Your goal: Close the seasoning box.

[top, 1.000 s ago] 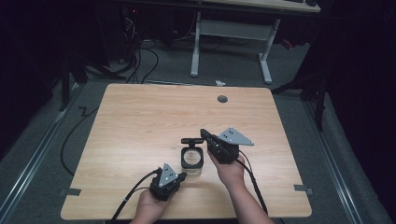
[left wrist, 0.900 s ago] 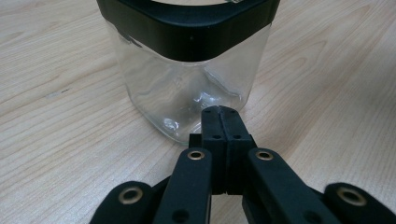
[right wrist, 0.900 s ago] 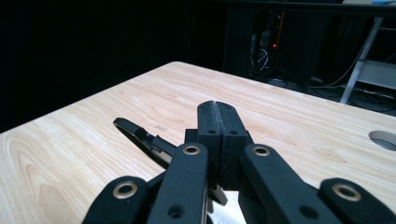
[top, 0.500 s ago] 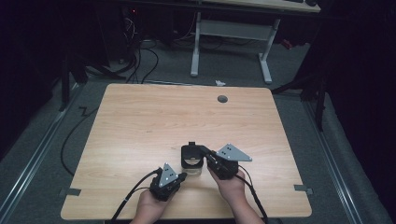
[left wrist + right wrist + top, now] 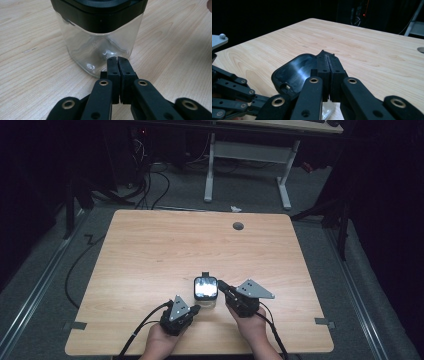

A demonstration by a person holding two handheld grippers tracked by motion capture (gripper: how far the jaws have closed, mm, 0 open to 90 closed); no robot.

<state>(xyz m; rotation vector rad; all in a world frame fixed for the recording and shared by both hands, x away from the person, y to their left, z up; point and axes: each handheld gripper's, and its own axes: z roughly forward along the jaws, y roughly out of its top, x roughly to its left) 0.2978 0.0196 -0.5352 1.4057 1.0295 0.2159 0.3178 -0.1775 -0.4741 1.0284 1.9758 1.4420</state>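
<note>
High view: square glass jar [image 5: 205, 292] with a black lid stands near the front edge of the table [image 5: 150, 250], roughly centre. Left gripper [image 5: 194, 310] sits just near-left of it, right gripper [image 5: 222, 287] at its right, tip by the lid. Main risk, as I read it: both tips are bearing on one light, smooth jar, so uneven pushing could slide or tip it toward the near edge.

Left gripper view: fingers [image 5: 113, 67] pressed together, nothing between them, tip touching or just shy of the jar's [image 5: 100, 50] lower glass corner; can't tell which. A push that low would likely skid it rather than hold it.

Right gripper view: fingers [image 5: 329, 65] pressed together too, pinching nothing, resting at the far-right rim of the lid [image 5: 294, 72]. A slip off the glossy lid could snap it or knock the jar over.
</note>
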